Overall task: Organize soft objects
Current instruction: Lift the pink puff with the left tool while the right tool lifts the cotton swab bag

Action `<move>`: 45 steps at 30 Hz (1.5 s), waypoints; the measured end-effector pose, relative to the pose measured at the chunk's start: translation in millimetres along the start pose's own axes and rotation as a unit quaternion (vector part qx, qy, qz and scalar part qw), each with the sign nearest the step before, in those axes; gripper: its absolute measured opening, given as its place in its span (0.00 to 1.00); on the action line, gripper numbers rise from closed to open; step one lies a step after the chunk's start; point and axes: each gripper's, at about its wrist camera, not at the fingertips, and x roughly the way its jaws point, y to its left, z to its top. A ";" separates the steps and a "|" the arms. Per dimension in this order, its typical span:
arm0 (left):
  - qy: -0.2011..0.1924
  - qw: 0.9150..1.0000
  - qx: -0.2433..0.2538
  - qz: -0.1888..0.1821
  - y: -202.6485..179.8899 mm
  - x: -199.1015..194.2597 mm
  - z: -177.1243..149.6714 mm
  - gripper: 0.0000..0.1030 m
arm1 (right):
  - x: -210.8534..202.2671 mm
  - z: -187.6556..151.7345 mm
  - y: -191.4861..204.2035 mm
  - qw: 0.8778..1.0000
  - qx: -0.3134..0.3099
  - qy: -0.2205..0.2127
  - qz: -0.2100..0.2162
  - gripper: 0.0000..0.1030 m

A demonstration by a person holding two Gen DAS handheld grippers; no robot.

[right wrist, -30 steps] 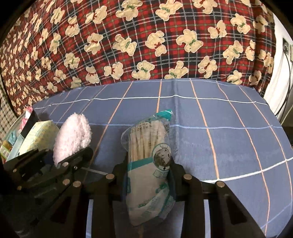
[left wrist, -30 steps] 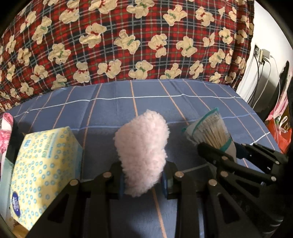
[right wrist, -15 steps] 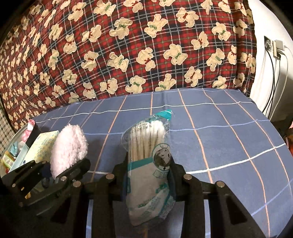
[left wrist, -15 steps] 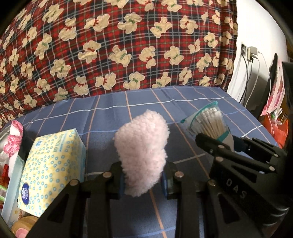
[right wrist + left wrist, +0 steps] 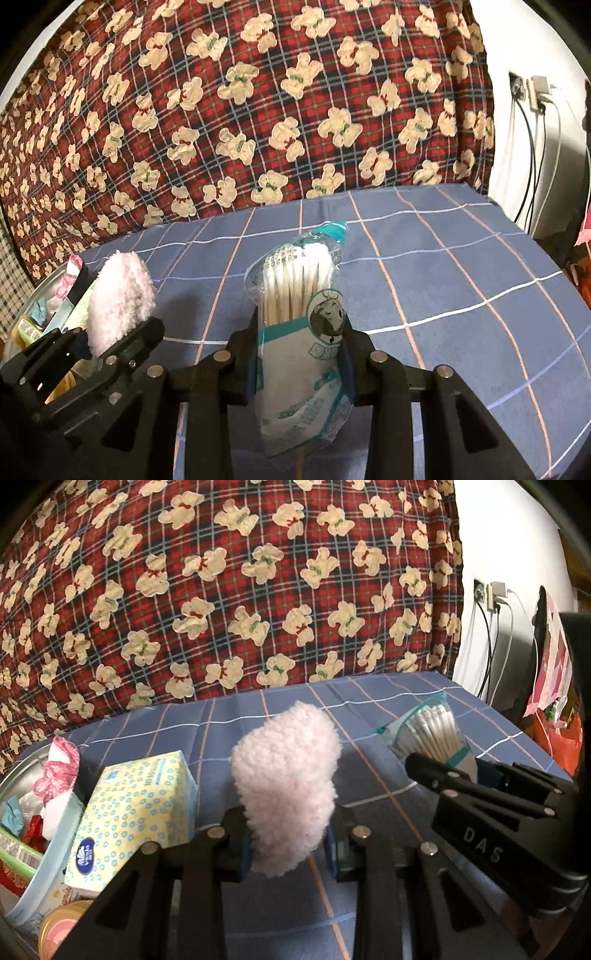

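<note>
Sitting upright between the jaws of the left gripper [image 5: 288,843], a pale pink fluffy pad [image 5: 286,786] is pinched at its lower end; the blue pads press into the pile on both sides and the upper part stands free above the blue checked cloth [image 5: 369,716]. The pad does not touch the cloth.

The right gripper [image 5: 301,352] is clamped on a clear bag of cotton swabs [image 5: 301,332], teal print on the bag, swab heads pointing up and away. The grip sits about mid-bag; the bag's bottom hangs below the jaws. From the left wrist view, the same bag shows to the right of the pad, close beside it, the two grippers side by side.

Left of the pad: a yellow tissue pack [image 5: 133,816] with small blue rings, leaning against the rim of a round tin [image 5: 33,893]. The tin holds mixed small items, including a pink-and-white wrapped piece [image 5: 59,771]; the contents are too crowded to sort. A small round lid [image 5: 62,928], pink on top, lies at the lower left edge.

Behind the cloth: a red plaid blanket [image 5: 236,590] printed with cream bears. At far right, a white wall with a socket and cables [image 5: 491,602].
</note>
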 end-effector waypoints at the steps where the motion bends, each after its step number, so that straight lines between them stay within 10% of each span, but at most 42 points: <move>1: -0.001 1.000 0.000 -0.001 0.5 -1.7 -0.7 0.28 | -1.9 -0.6 0.9 1.000 -0.001 -0.003 -0.001 0.36; 45: -0.050 0.999 -0.020 0.001 22.5 -39.4 -16.2 0.28 | -37.2 -14.6 26.1 0.998 -0.010 -0.069 0.000 0.37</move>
